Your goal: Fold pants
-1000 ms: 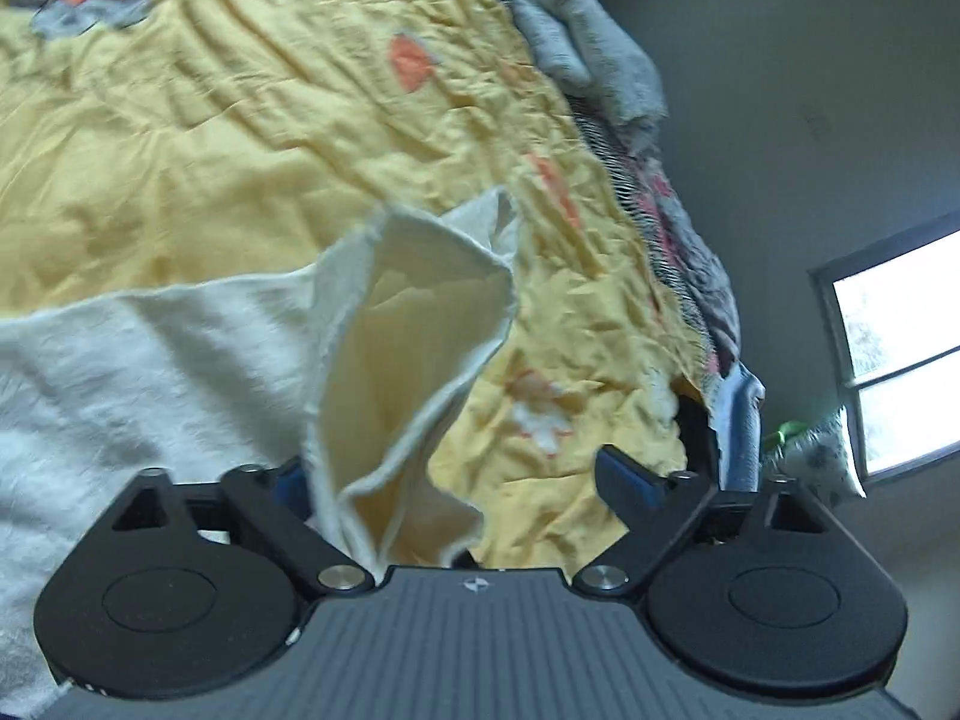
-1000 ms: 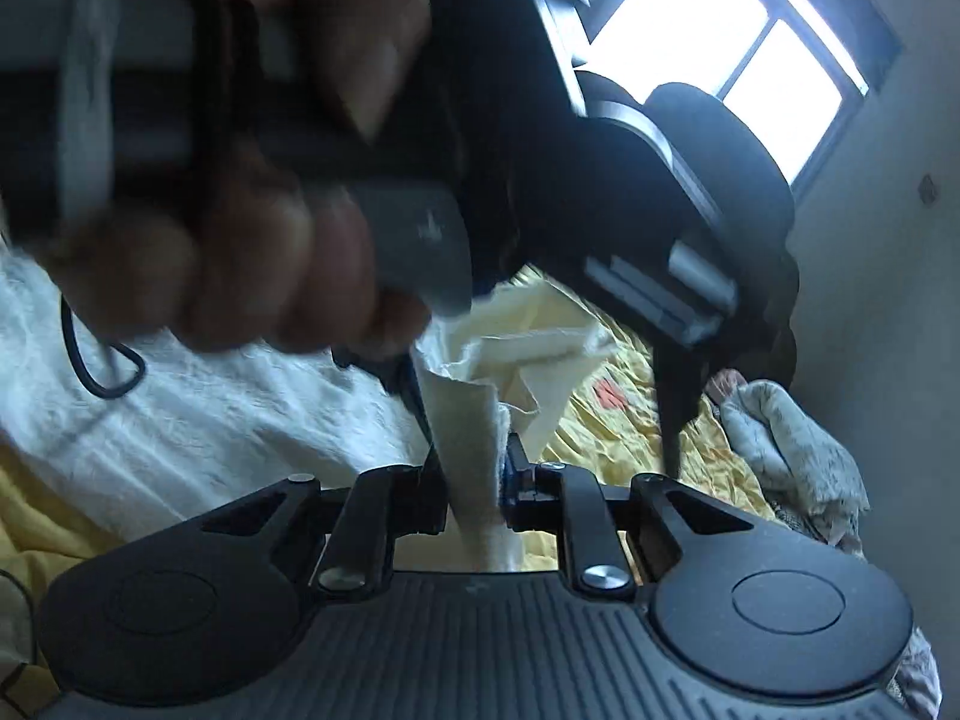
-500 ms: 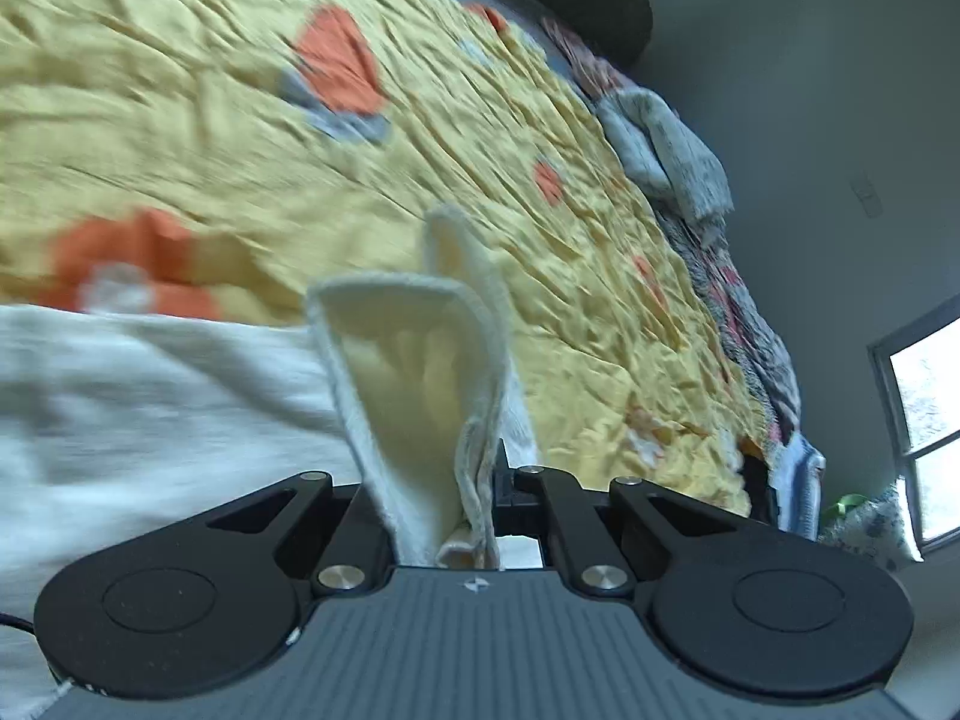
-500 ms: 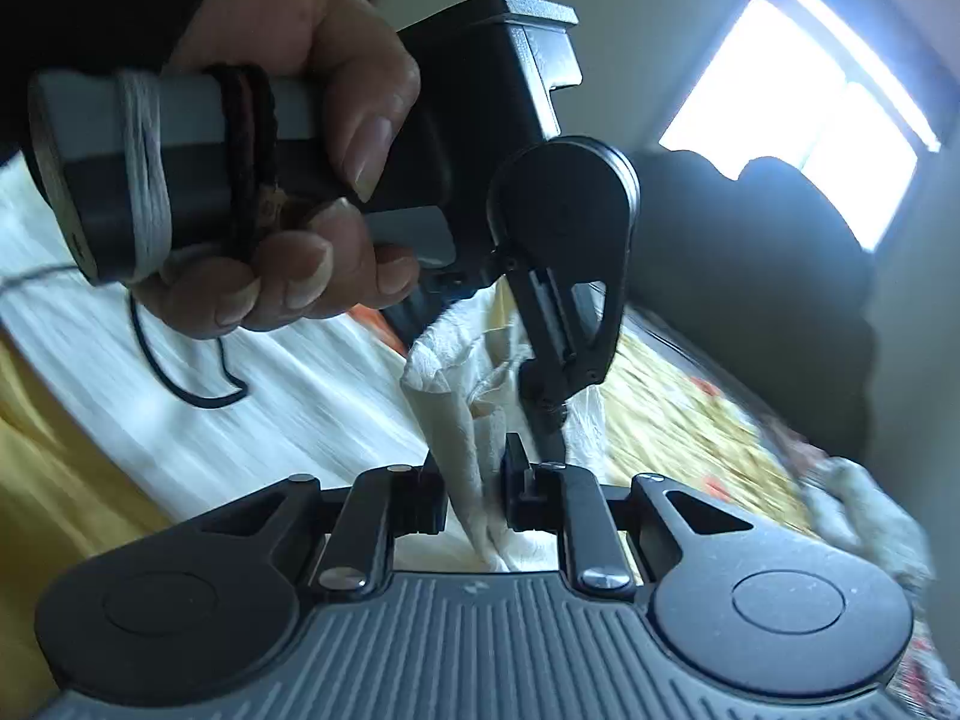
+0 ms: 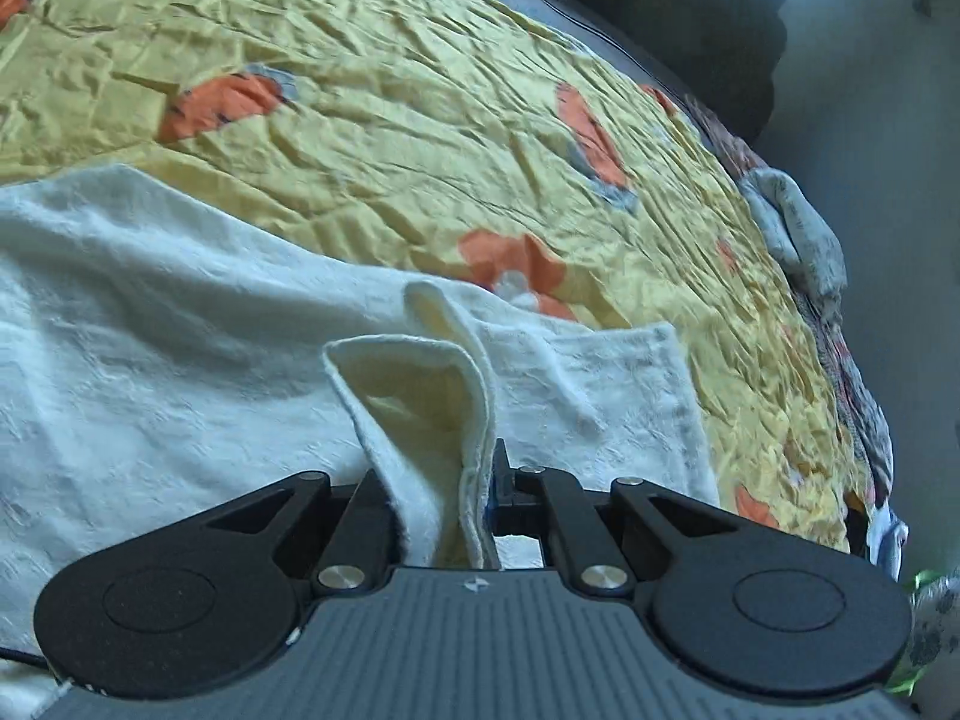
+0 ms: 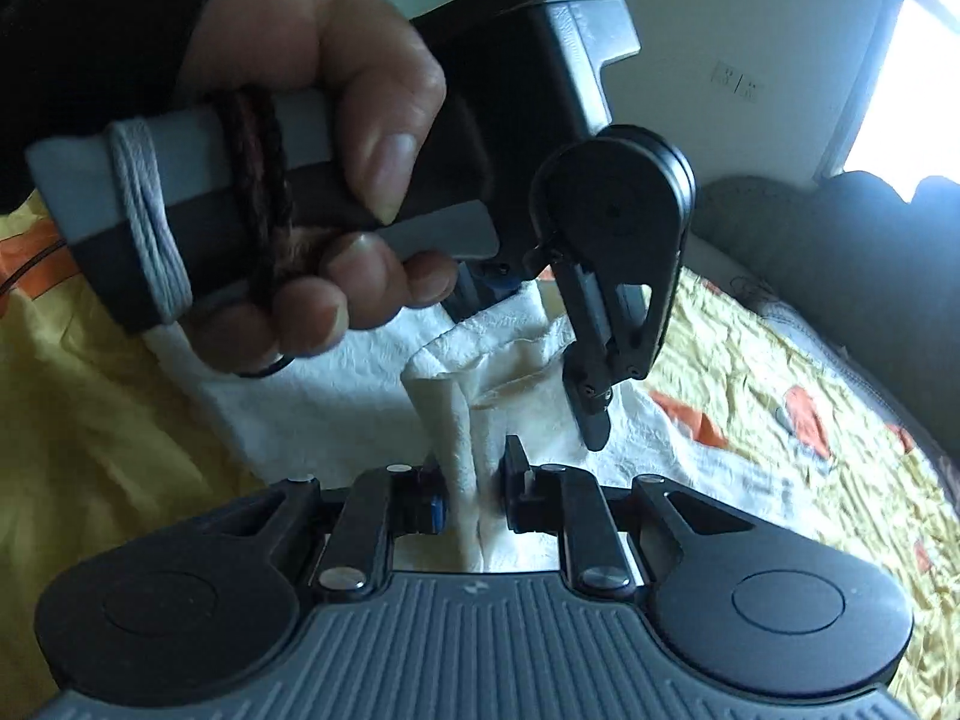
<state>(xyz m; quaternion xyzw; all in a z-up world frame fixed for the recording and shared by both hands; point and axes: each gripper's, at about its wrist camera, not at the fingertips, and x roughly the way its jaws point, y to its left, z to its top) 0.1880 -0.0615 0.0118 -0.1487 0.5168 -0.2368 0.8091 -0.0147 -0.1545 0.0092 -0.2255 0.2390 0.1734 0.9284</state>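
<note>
Left gripper (image 5: 441,498): jaws drawn together on a bunched edge of the pants (image 5: 180,324), a loop of cream cloth standing up out of the clamp. Right gripper (image 6: 474,495): jaws likewise clamped on a rolled ridge of the same white fabric, which rises between the fingers as a narrow upright column. The two grip points are close together; in the right wrist view the other tool hangs just above and beyond the pinched cloth, held by the person's left hand (image 6: 318,180) on its handle. Whether its lower finger touches the cloth there cannot be told. Outward from the jaws, the rest of the pants lie spread and lightly wrinkled on a yellow bedspread (image 5: 420,120) with orange and grey motifs; one squared end of the garment lies flat to the right of the left tool. A crumpled grey garment (image 5: 798,228) sits well apart at the far edge of the bed, clear of the work. Assessment: the step in hand is a fold stroke, with an edge gathered in both tools and raised slightly off the bed, most of the cloth not yet carried over. The next move would call for both grips held firm, the two tools drawn apart to take the bunching out of the held edge, then moved together across the spread portion so the layer lands square. Risk noted: with the grips this near, the edge could land bunched or twisted.
</note>
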